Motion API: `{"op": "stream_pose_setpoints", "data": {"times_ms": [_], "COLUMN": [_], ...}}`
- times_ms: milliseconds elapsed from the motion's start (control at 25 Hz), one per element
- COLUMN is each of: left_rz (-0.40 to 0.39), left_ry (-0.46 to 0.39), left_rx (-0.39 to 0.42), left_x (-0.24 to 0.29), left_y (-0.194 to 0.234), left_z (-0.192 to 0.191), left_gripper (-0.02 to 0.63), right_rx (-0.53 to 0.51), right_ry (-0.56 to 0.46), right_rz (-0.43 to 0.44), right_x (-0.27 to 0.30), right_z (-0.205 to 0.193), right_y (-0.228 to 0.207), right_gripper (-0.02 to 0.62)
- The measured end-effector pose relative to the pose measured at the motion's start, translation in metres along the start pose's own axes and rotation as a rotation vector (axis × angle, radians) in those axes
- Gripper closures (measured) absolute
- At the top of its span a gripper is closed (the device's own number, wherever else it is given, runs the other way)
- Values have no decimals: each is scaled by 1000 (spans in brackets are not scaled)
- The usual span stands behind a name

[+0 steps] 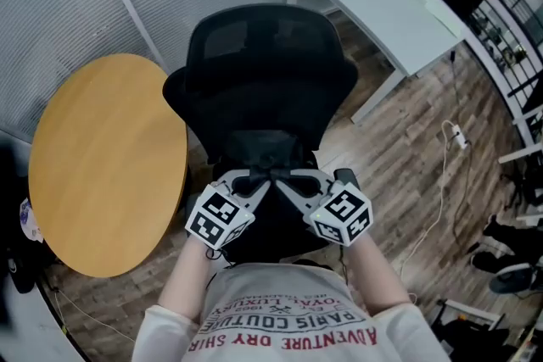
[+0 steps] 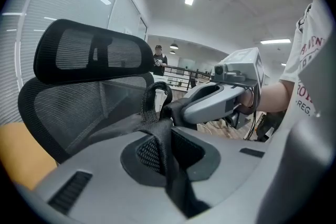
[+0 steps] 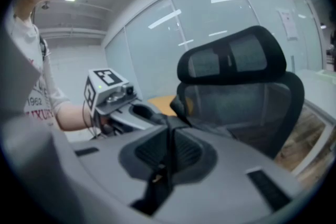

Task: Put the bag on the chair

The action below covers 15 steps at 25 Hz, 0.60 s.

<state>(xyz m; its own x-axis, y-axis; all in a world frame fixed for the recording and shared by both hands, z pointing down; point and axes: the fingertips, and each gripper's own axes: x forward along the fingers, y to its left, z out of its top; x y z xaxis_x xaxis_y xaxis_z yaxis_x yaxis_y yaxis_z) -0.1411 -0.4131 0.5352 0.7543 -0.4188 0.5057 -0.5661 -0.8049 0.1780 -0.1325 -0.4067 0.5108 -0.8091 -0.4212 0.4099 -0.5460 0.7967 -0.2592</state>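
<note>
Head view: left gripper [image 1: 253, 179] and right gripper [image 1: 294, 179] sit tip to tip in front of the chair [image 1: 271, 55] back. The black bag [image 1: 265, 150] is held between them above the seat and is hard to separate from the black chair. A round table [image 1: 102, 157] is on the left.

Left gripper view: jaws clamped on a bag strap [image 2: 160, 131]. A loop handle [image 2: 155, 96] stands up beyond it, unseen from the head.

Right gripper view: blurred, jaws closed on bag webbing too. The bag body is out of sight.

The left tool [image 2: 164, 138] clamps what seems the bag's strap [image 2: 153, 107], chair [image 2: 86, 107] behind.
</note>
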Motion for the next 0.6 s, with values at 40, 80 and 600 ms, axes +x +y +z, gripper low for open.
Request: {"op": "stream_pose_setpoints", "data": {"times_ms": [40, 80, 600], "left_rz": [2, 4, -6], "left_ry": [-6, -8, 77], "left_rx": [-11, -19, -119], "left_x": [3, 6, 41], "left_y": [7, 14, 34], "left_z": [0, 0, -53], "left_gripper": [557, 557, 557], "right_rx": [5, 14, 112], "right_ry": [4, 7, 114], "right_rz": [-3, -5, 7], "right_x": [6, 11, 45], "right_z": [1, 1, -48], "right_y": [-6, -11, -38], "right_gripper": [549, 549, 546]}}
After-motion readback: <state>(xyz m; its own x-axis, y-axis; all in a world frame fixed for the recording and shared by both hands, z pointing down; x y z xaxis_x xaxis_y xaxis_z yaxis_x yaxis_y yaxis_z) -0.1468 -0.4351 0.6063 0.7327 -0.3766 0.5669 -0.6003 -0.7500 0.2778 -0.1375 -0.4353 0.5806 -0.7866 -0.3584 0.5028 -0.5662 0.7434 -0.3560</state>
